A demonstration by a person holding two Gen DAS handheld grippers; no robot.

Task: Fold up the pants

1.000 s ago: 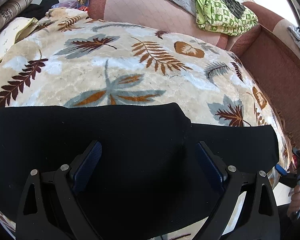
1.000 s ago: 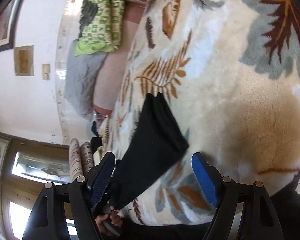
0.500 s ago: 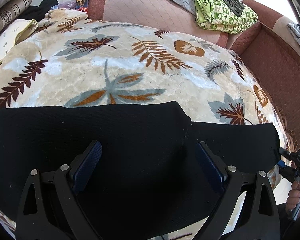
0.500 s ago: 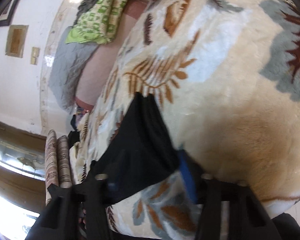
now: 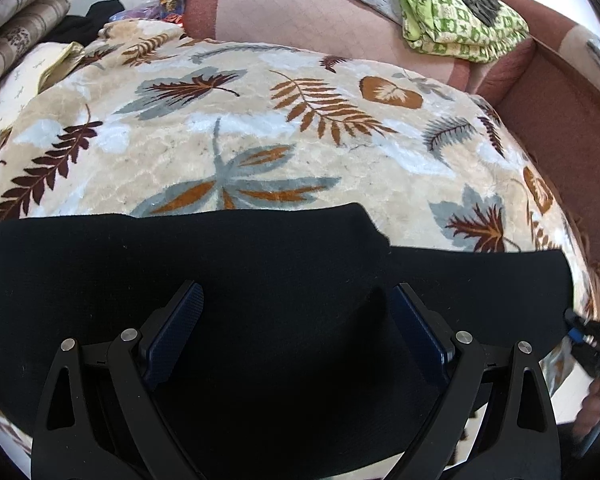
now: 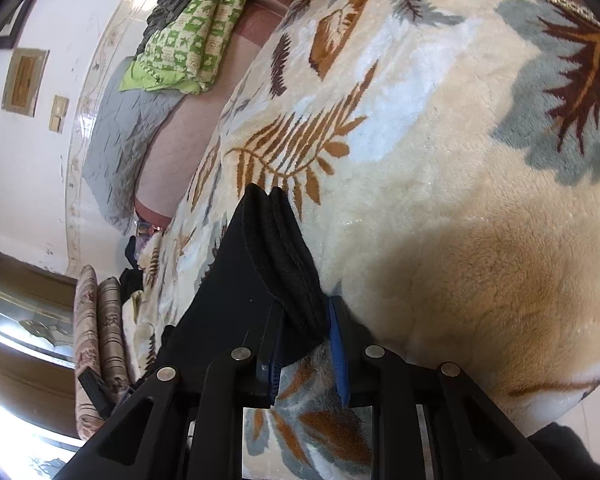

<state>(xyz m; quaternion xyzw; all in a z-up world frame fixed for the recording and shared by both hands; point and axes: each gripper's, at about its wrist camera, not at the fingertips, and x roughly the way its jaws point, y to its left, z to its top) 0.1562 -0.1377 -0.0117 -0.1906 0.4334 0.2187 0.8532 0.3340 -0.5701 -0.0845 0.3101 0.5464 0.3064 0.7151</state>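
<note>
Black fabric is pinched between the blue pads of the right tool, whose jaws have just been closing on the hem end of the pants. The left tool hovers over the middle of the pants with its jaws wide and nothing between them. The pants lie flat along the near edge of a cream leaf-patterned blanket. Beyond it sit a reddish sofa back and a folded green quilt.
</note>
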